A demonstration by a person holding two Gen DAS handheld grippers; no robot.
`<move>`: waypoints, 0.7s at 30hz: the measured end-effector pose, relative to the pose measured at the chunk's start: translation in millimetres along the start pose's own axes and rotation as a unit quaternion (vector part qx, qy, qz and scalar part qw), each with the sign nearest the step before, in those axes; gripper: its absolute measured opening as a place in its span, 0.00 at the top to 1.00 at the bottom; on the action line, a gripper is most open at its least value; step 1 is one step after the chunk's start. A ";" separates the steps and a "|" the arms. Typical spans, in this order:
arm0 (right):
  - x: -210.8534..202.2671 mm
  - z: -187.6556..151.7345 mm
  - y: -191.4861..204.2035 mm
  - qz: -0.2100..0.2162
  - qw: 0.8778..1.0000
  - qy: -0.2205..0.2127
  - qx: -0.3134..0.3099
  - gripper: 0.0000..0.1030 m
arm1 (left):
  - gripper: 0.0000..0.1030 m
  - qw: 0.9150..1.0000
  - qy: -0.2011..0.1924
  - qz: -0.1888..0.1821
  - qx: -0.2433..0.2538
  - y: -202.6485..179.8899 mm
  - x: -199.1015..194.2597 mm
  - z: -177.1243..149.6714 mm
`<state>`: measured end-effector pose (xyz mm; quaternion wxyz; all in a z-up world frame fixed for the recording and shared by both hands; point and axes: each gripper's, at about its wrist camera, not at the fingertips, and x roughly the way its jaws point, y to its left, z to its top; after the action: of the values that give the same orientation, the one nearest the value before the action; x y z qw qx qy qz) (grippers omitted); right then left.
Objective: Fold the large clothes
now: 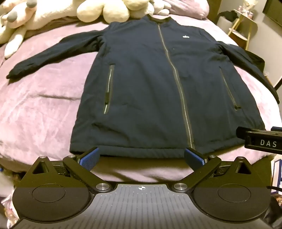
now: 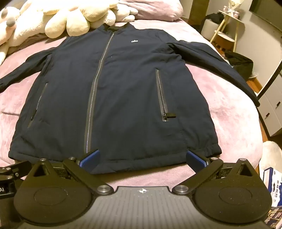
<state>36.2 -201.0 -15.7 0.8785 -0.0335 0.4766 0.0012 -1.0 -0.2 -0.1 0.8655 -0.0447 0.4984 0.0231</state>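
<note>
The left gripper and right gripper look alike: matte black linkage arms with silver round-head screws, blue knurled pads on the fingertips, two black round discs, and a grey ribbed body with a white crosshair mark. White lettering "DAS" shows on the right gripper's black side.

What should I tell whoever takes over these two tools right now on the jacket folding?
Left tool: open, holding nothing, near the hem.
Right tool: open, holding nothing, also near the hem.
Jacket: navy, zipped, lying flat and face up on the pink blanket, collar toward the plush toys, both sleeves spread out to the sides.
Done: jacket laid out.
Left: every fold; probably start with the sleeves.
</note>
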 end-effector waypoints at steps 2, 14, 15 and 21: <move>-0.1 0.0 -0.3 0.002 1.000 -0.001 0.002 0.00 | 0.00 1.000 0.001 -0.001 0.000 -0.7 -0.4 -3.3; 0.5 0.0 -3.4 0.004 1.000 -0.002 0.001 0.00 | 0.00 1.000 0.005 -0.002 -0.003 0.9 3.3 -1.0; 0.2 -0.1 -3.3 0.004 1.000 -0.002 0.001 0.00 | 0.00 1.000 0.004 -0.002 -0.003 1.0 3.5 -1.2; -0.1 1.0 -2.9 0.005 1.000 -0.001 0.001 0.00 | 0.00 1.000 0.006 -0.004 -0.003 0.8 2.1 -0.7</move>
<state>37.1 -203.9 -14.9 0.8792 -0.0304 0.4755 0.0049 -0.6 0.5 -2.3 0.8624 -0.0496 0.5033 0.0212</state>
